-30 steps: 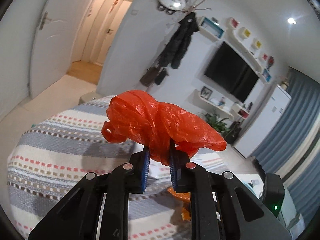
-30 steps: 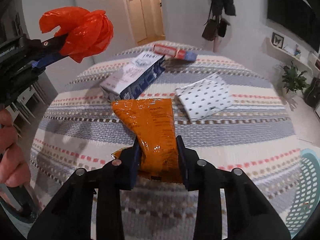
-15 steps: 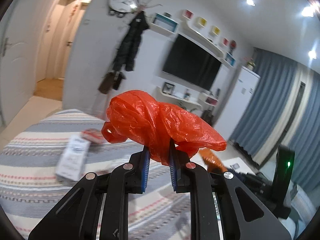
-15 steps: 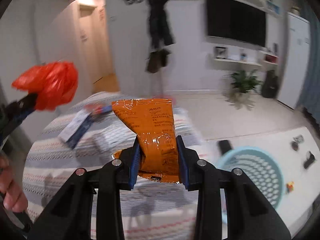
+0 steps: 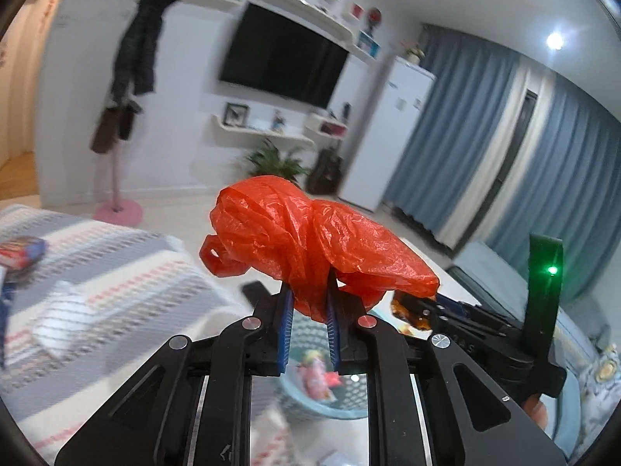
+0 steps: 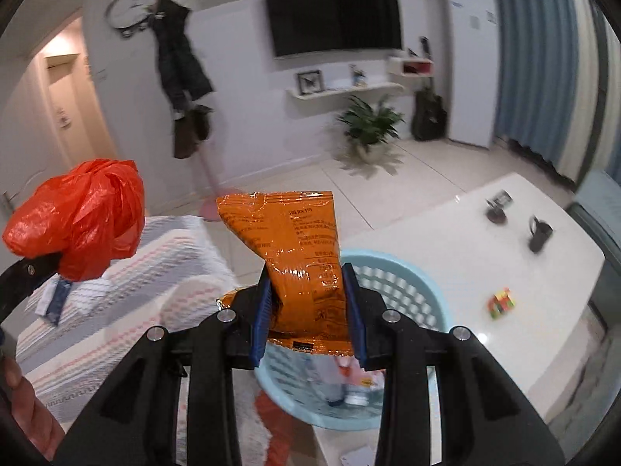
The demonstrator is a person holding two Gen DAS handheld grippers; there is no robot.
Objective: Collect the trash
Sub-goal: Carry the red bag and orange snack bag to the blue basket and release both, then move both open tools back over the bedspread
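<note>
My left gripper [image 5: 306, 310] is shut on a crumpled red plastic bag [image 5: 310, 240], held up in the air; the bag also shows at the left of the right wrist view [image 6: 77, 221]. My right gripper [image 6: 306, 303] is shut on an orange snack packet [image 6: 295, 244], held upright above the near rim of a light blue perforated basket [image 6: 411, 283]. The basket holds several pieces of trash and shows below my left gripper too [image 5: 310, 400]. The right gripper appears at the right of the left wrist view [image 5: 419, 310].
The striped bedspread [image 6: 116, 310] lies at the left with a white dotted packet [image 5: 62, 322] and small boxes [image 5: 23, 248] on it. A white low table [image 6: 485, 264] at the right carries small dark objects and a coloured cube [image 6: 500, 303].
Both grippers have swung to the right, away from the bed and over to the blue basket. Each still holds its item.
</note>
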